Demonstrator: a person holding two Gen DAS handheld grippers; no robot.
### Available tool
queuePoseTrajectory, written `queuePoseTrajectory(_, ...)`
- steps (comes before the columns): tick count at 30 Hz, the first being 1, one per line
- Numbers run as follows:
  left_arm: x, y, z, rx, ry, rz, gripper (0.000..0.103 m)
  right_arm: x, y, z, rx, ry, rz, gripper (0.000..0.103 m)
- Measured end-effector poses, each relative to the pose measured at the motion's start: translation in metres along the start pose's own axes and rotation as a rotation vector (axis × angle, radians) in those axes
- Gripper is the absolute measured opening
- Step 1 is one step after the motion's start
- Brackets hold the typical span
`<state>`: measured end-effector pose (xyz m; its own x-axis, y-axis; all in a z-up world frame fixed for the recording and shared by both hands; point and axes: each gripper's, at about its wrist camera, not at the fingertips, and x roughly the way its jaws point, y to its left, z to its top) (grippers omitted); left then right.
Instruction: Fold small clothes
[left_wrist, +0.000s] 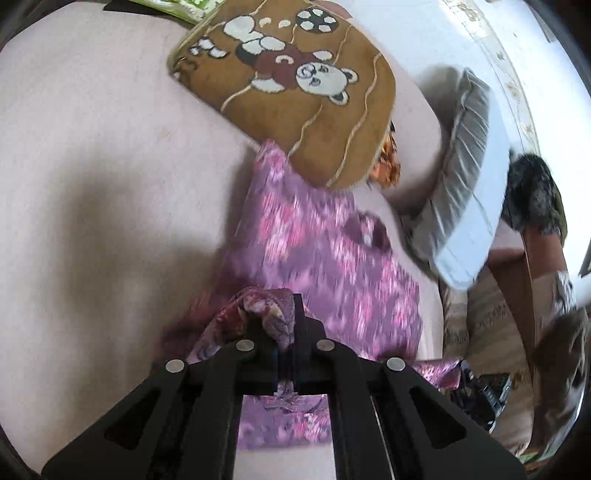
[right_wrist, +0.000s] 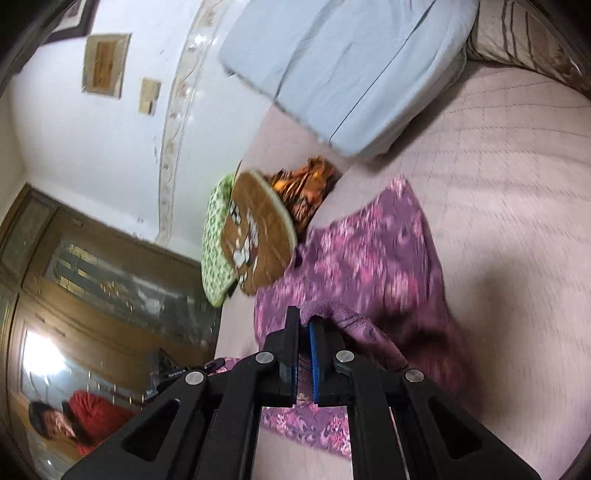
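On the pale pink bedsheet (left_wrist: 92, 147) lies the purple floral garment (left_wrist: 314, 240), spread flat and blurred in both views, with each gripper holding part of its near edge. The left gripper (left_wrist: 286, 325) has its jaws pressed together on a bunched fold of the cloth — the fabric puckers up between the black fingers (left_wrist: 301, 314) and drapes down to the left. The right gripper (right_wrist: 304, 332) is likewise clamped on the garment, a rolled hem arching out from between its blue-lined pads (right_wrist: 314, 343) and trailing off to the right.

Beyond the garment, at its far end, a brown cushion with a cartoon bear (left_wrist: 295, 92) overlaps the cloth's edge. In the right wrist view a green patterned cushion (right_wrist: 214, 240) sits just behind the brown one, and a crumpled orange cloth (right_wrist: 303, 188) lies beside them. A light blue pillow (right_wrist: 351, 62) rests further back near the white wall (right_wrist: 110, 147). A wooden wardrobe (right_wrist: 74, 277) with mirrored doors stands to one side — a person in a red top (right_wrist: 88, 417) shows in it.
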<state>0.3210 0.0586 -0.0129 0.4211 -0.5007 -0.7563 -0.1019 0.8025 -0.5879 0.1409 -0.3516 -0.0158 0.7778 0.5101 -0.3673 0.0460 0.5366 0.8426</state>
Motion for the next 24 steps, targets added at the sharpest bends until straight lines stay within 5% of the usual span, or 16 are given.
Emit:
queuePoseTrajectory(4,0.042,0.001,0.044,-0.052,-0.008,0.062,0.003,0.032,-0.028,0.033,0.070,-0.032,-0.040,0.005)
queuePoseTrajectory(7,0.082,0.013,0.061,-0.114,0.073,0.132,0.003,0.052,-0.052,0.048,0.115,-0.032,-0.128,0.009)
queuePoseTrajectory(12,0.084,0.015,0.068,-0.106,0.126,0.108,0.004,0.058,-0.059,0.051,0.090,0.005,-0.225,0.012)
queuePoseTrajectory(15,0.061,0.012,0.068,-0.098,0.118,0.056,0.023,0.052,-0.042,0.048,0.022,0.005,-0.230,0.018)
queuePoseTrajectory(17,0.043,0.008,0.065,-0.065,0.083,0.065,0.045,0.049,-0.031,0.044,-0.013,0.011,-0.234,0.028)
queuePoseTrajectory(24,0.016,-0.003,0.016,0.074,0.130,0.026,0.053,0.036,-0.024,0.029,0.043,0.003,-0.174,0.044)
